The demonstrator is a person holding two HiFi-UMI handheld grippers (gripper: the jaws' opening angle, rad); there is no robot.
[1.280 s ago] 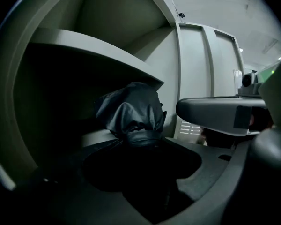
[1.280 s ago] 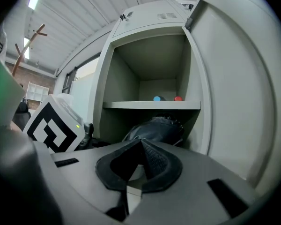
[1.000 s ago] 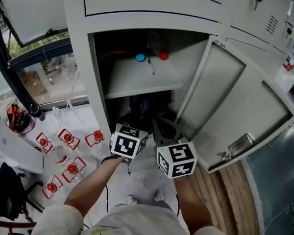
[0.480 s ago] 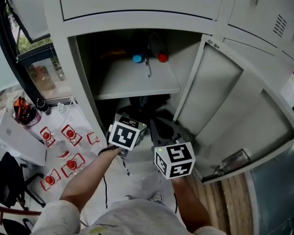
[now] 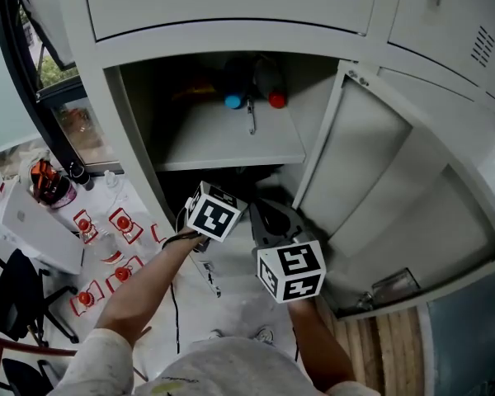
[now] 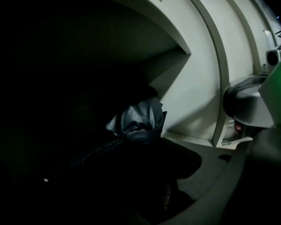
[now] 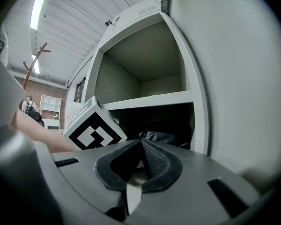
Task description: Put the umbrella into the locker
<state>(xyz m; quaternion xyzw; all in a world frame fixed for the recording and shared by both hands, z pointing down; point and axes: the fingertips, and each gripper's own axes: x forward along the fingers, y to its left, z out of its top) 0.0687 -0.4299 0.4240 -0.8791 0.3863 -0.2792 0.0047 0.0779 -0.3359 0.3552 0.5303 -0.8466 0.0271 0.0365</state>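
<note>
Resting umbrella: lower compartment of locker, under shelf.
Umbrella axis: bunched fabric end toward opening; length lost in shadow.
Left gripper: fingers closed, beside fabric.
Right gripper: fingers closed, empty.

The right gripper, jaws closed together on nothing, faces the open locker. A shelf crosses the centre, with the dark umbrella just below. A marker cube sits at 9 o'clock, the door at 3.
</note>
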